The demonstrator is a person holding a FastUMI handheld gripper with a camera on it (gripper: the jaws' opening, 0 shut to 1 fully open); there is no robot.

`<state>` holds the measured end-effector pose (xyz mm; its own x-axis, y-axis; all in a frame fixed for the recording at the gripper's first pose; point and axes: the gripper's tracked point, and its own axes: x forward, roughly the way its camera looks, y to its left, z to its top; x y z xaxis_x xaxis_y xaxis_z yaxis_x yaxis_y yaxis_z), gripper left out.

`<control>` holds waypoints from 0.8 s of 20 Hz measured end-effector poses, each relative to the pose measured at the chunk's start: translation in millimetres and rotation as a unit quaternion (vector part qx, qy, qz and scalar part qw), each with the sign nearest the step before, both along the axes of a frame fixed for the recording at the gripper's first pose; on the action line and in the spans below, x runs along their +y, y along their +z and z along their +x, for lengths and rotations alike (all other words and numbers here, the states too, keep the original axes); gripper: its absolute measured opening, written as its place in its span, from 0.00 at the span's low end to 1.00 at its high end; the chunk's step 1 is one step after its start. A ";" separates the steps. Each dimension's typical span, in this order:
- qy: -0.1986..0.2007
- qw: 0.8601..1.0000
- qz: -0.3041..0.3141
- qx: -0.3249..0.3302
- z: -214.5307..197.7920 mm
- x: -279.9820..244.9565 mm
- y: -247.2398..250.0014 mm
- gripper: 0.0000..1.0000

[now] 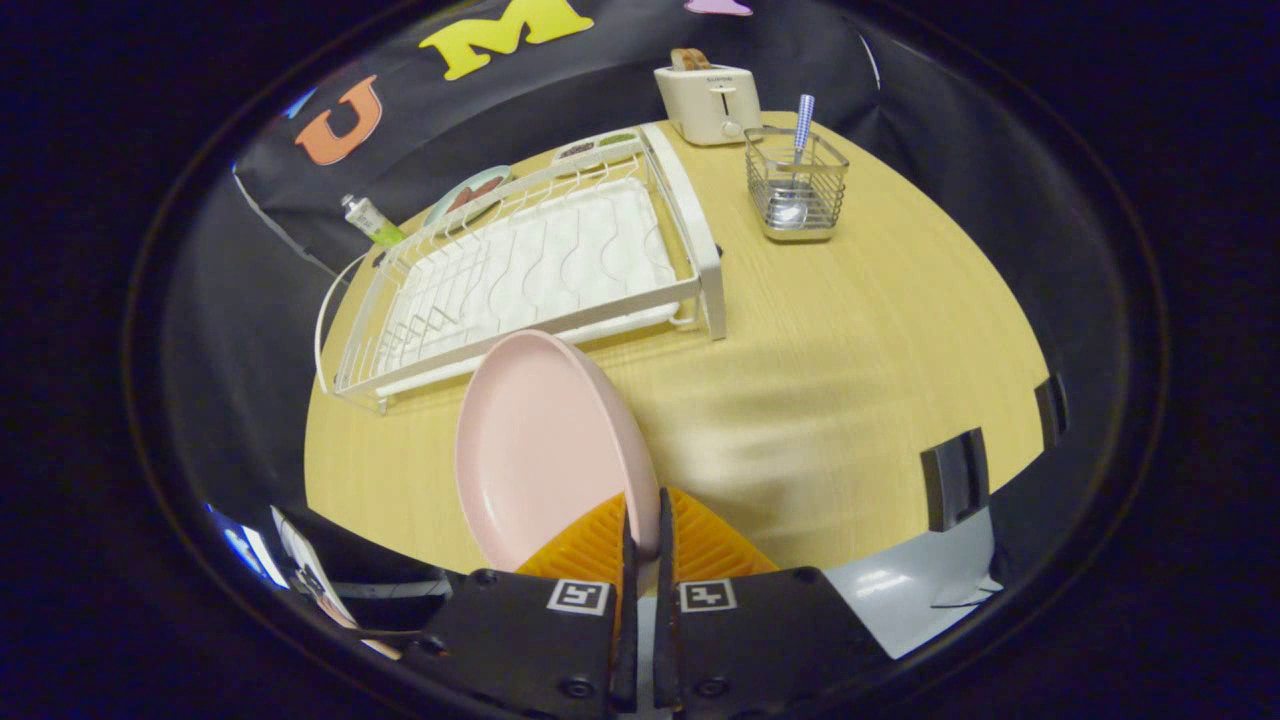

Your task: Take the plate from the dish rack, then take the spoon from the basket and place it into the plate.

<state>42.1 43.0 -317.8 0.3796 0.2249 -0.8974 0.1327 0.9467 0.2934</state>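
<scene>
A pink plate (540, 440) stands tilted on edge above the wooden table (850, 380), its near rim pinched between my two fingers. My gripper (643, 525) is shut on that rim. Beyond the plate lies the white wire dish rack (530, 270) with no dishes in its slots. Farther back and to the right of the rack stands a small wire basket (797, 185), and a spoon (800, 150) with a striped blue handle stands upright in it, bowl down.
A cream toaster (708, 100) sits at the table's far edge behind the basket. Behind the rack are a patterned dish (465, 195), a small tray (598, 146) and a green-tipped tube (372, 220). Dark clamps (955, 478) grip the table's near right edge.
</scene>
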 end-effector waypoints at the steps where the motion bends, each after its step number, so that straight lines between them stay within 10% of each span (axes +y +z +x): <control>1: -0.004 1.000 0.007 0.010 -0.5 -1.2 -7.0 0.13; 9: -0.007 1.000 0.015 0.023 7.2 -13.8 -19.2 0.23; 14: 0.006 0.999 -0.023 -0.032 21.2 -36.7 11.8 0.98; 16: 0.012 0.997 -0.044 -0.059 27.9 -53.6 29.3 0.98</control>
<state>70.1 -10.6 -288.4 0.4793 0.1573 -0.8634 0.0790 0.9721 0.2209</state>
